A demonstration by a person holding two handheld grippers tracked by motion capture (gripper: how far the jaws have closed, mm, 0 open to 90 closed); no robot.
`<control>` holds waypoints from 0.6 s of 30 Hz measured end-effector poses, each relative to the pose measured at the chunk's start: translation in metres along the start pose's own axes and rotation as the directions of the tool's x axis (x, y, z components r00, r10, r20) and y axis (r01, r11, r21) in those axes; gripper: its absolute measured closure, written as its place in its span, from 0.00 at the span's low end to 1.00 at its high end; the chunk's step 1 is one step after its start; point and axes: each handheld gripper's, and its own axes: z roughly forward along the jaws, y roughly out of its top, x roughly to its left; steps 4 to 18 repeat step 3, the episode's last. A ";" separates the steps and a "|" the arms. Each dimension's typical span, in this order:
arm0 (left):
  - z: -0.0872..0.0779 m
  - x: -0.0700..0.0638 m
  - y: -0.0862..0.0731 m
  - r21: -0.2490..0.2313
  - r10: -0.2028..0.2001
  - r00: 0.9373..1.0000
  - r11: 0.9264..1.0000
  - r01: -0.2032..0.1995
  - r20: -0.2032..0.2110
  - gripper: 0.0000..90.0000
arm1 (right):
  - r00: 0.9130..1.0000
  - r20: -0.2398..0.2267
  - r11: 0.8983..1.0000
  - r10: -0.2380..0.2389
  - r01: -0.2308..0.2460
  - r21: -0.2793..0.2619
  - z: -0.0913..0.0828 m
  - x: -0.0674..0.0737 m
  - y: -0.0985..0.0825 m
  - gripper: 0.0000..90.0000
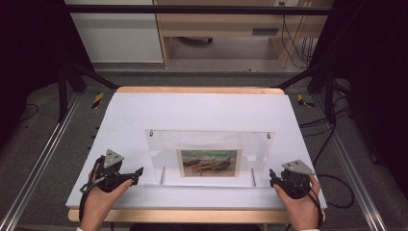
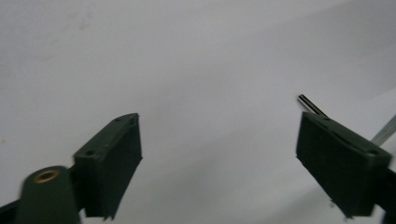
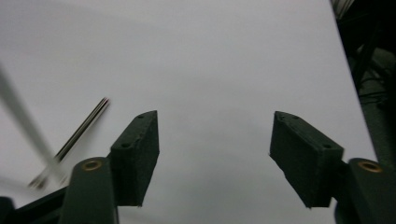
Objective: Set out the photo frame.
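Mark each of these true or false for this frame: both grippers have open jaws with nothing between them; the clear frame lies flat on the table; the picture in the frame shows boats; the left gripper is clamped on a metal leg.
1. Both the left gripper and the right gripper have open jaws with nothing between them. True.
2. The clear frame lies flat on the table. False: it stands propped up on two metal legs.
3. The picture in the frame appears to show boats on a shore. True.
4. The left gripper is clamped on a metal leg. False: it sits apart, to the frame's left, gripping nothing.
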 end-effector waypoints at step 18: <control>0.002 0.002 -0.002 -0.009 0.028 0.999 1.000 -0.027 0.034 0.04 | 1.000 0.002 1.000 -0.015 0.015 0.003 0.002 0.003 0.000 0.28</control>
